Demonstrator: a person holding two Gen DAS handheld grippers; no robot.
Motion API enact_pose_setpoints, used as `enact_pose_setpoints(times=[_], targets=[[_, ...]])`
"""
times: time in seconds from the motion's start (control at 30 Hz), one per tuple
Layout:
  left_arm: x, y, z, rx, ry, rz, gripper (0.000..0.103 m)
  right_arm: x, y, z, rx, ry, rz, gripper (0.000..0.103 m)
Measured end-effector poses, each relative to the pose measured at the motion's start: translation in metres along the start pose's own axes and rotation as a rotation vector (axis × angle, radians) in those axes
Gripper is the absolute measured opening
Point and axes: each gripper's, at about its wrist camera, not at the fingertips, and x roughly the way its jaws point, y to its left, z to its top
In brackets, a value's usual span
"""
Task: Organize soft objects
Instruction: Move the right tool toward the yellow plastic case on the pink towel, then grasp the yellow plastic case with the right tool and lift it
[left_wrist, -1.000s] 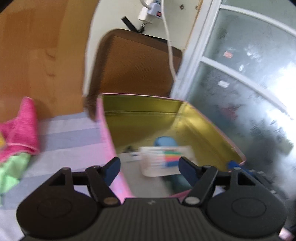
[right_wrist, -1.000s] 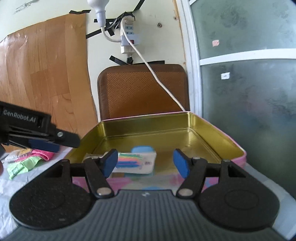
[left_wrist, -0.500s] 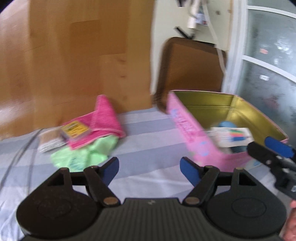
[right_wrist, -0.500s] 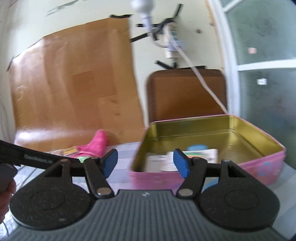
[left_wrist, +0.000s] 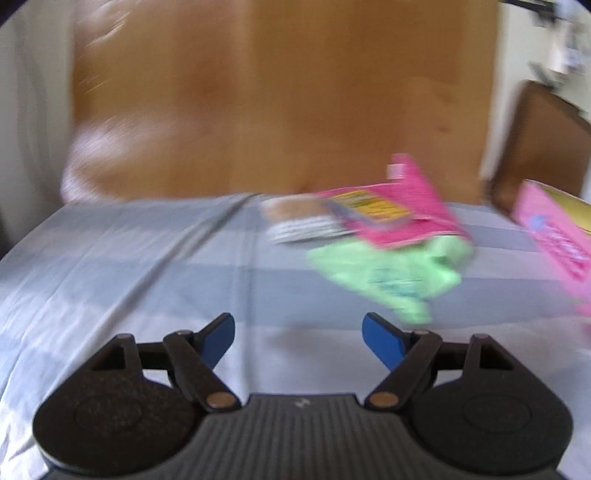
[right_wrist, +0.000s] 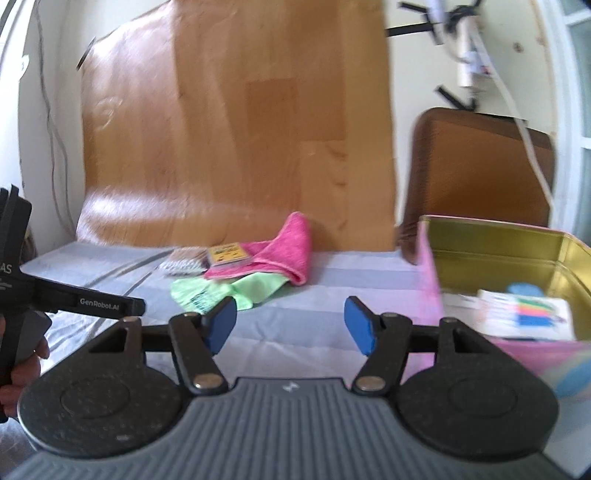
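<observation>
A pink cloth (right_wrist: 282, 251) lies on a green cloth (right_wrist: 225, 291) on the striped sheet, with a yellow packet (right_wrist: 227, 254) on top and a small grey packet (right_wrist: 183, 264) beside it. The same pile shows blurred in the left wrist view: pink cloth (left_wrist: 413, 214), green cloth (left_wrist: 399, 277). My left gripper (left_wrist: 298, 338) is open and empty, short of the pile and to its left. My right gripper (right_wrist: 290, 325) is open and empty, in front of the pile. A pink tin (right_wrist: 430, 266) with a gold inside stands at the right and holds a white pack (right_wrist: 524, 314).
A wooden board (right_wrist: 240, 147) leans on the wall behind the pile. A brown chair back (right_wrist: 480, 170) stands behind the tin. A white cable (right_wrist: 532, 147) hangs over the chair. The left gripper's body (right_wrist: 74, 302) reaches in at the left edge of the right wrist view.
Both grippers have swung left, away from the tin toward the cloth pile. The tin has slid to the right edge of both views. Both stay open.
</observation>
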Motion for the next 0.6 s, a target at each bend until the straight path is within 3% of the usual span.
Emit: enact_pose_setpoints(times=[0.07, 0.17, 0.33, 0.43, 0.6], targets=[[0.012, 0.023, -0.005, -0.051, 0.013, 0.057, 0.078, 0.019, 0.007, 0.004, -0.024, 0.026, 0.007, 0.054], [0.025, 0.043, -0.015, -0.102, 0.023, 0.094, 0.082, 0.053, 0.016, 0.013, -0.048, 0.056, 0.013, 0.050], [0.020, 0.037, -0.017, -0.069, -0.026, 0.060, 0.082, 0.117, 0.018, 0.034, -0.015, 0.112, 0.010, 0.050], [0.020, 0.041, -0.016, -0.094, -0.039, 0.040, 0.082, 0.145, 0.028, 0.044, 0.006, 0.147, 0.078, 0.050], [0.022, 0.053, -0.015, -0.159, -0.029, -0.003, 0.082, 0.183, 0.065, 0.053, -0.114, 0.176, 0.137, 0.051]])
